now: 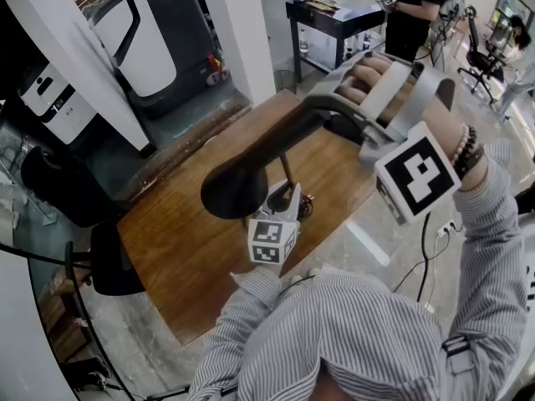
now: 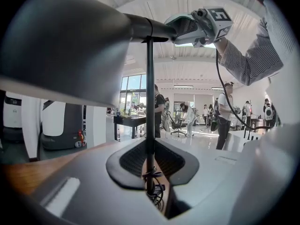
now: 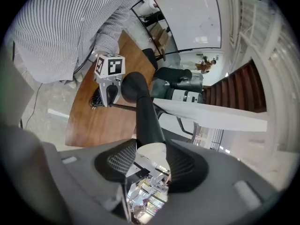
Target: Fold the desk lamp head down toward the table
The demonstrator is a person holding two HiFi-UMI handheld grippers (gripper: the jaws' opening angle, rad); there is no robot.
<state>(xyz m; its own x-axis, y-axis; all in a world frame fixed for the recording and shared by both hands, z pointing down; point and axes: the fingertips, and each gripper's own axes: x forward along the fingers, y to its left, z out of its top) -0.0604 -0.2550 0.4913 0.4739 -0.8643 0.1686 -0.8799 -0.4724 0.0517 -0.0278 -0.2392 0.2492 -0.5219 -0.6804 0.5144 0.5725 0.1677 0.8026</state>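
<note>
A black desk lamp stands on the wooden table [image 1: 184,241]. Its cone-shaped head [image 1: 238,189] hangs over the table, with its narrow neck reaching up and right. My right gripper [image 1: 324,111] is shut on that neck, which runs out from between its pads [image 3: 147,146] to the shade [image 3: 133,86]. My left gripper [image 1: 288,197], with its marker cube toward me, is shut on the thin upright stem [image 2: 150,125] just above the base. In the left gripper view the stem passes between the pads [image 2: 150,172] and the head [image 2: 65,46] looms overhead. The base is mostly hidden.
A black chair [image 1: 109,257] sits at the table's left edge. A white machine [image 1: 150,40] and a pillar [image 1: 242,23] stand behind. Farther back there is a dark bench [image 1: 334,15] with a person [image 1: 414,7]. A cable and socket [image 1: 447,228] lie on the floor at right.
</note>
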